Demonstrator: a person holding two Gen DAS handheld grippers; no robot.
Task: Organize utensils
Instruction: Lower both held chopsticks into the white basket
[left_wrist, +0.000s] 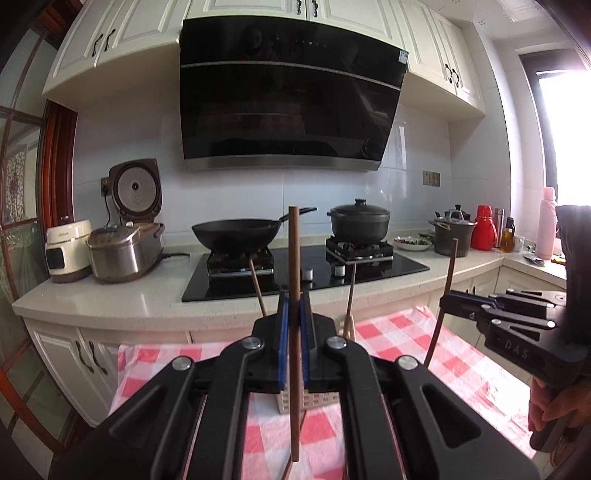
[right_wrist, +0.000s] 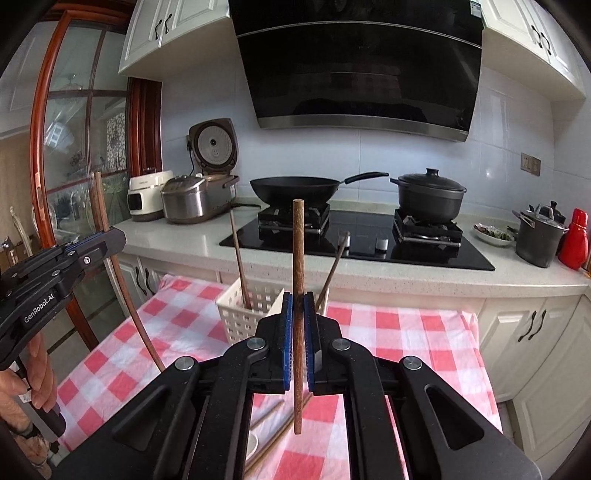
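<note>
The left gripper has its blue-padded jaws clenched on a long brown wooden chopstick, which stands upright through them, its top above the jaws and its lower end hanging below over the red-and-white checked cloth that covers the surface. Just behind and below these jaws sits a white plastic lattice basket, partly hidden in the left view; two more thin brown chopsticks stand in it, one leaning to the left of the jaws and one to the right.

To the right of the left jaws, well apart, the right gripper is held by a hand at its grip. Its jaws are likewise clenched, on a second brown wooden chopstick that stands upright between the blue pads, its tip above them and its lower end hanging below. Under these jaws a few loose chopsticks lie flat on the checked cloth beside the rim of a white bowl.

Beyond both jaws runs a pale stone counter with a steel rice cooker, its lid raised, at the left, a black wok and a black lidded pot on the black glass hob, and a red flask at the far right
</note>
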